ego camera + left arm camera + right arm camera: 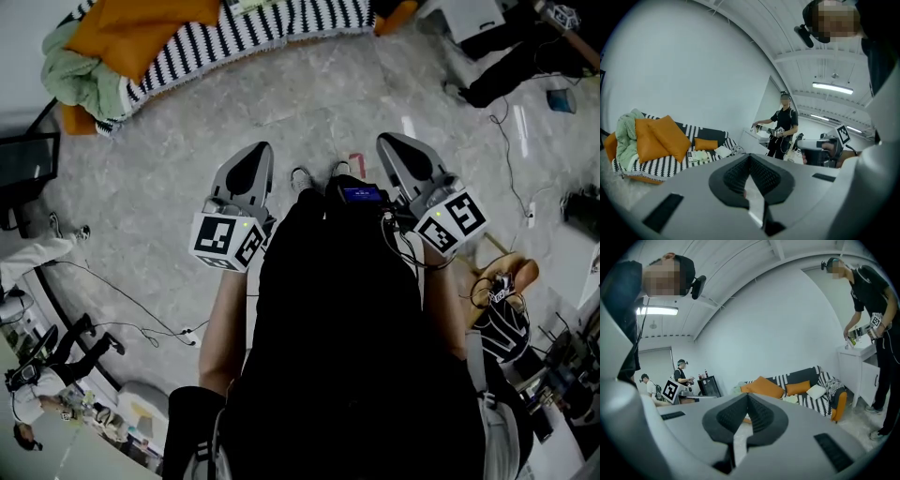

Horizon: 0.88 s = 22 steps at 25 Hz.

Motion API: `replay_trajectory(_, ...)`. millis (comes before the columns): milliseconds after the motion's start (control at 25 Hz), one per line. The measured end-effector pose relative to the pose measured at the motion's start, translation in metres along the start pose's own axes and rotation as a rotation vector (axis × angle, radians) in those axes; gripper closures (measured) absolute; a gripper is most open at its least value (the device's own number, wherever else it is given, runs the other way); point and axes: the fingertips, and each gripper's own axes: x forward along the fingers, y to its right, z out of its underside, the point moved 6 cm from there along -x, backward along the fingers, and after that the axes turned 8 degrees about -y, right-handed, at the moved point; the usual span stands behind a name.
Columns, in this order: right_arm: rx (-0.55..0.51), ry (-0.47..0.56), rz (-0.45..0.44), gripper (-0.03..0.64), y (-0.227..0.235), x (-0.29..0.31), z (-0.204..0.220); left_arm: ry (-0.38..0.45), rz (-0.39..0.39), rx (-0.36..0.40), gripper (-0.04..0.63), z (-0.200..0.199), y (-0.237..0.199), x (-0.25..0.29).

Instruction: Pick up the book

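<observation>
The left gripper (pixel 750 155) and the right gripper (pixel 747 395) are both kept shut tight, with nothing held in them. They are pointed toward the sofa (pixel 670 165), likely because the book (pixel 697 156) is not close yet. The book is seen lying flat on the striped seat, beside the orange pillows (pixel 661 138).

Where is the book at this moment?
In the left gripper view, the book lies on the striped sofa at the left, between the big orange cushions and a white pillow.
</observation>
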Motion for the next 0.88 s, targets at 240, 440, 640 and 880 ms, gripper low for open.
replay_trajectory(240,0.009,-0.011,0.001,0.6,0.004,0.004,0.001,-0.005,-0.004,-0.022,0.581,0.004,-0.007,0.004)
replay_trajectory(440,0.003,-0.017,-0.004,0.6,0.02,0.01,-0.004,-0.003,-0.021,-0.04,0.581,0.003,-0.008,0.015)
replay_trajectory(640,-0.012,-0.004,-0.022,0.6,0.041,0.031,-0.023,-0.001,-0.038,-0.036,0.581,-0.013,-0.02,0.033)
replay_trajectory(880,-0.013,0.012,-0.041,0.6,0.081,0.052,-0.05,0.003,-0.051,-0.023,0.581,-0.046,-0.032,0.073)
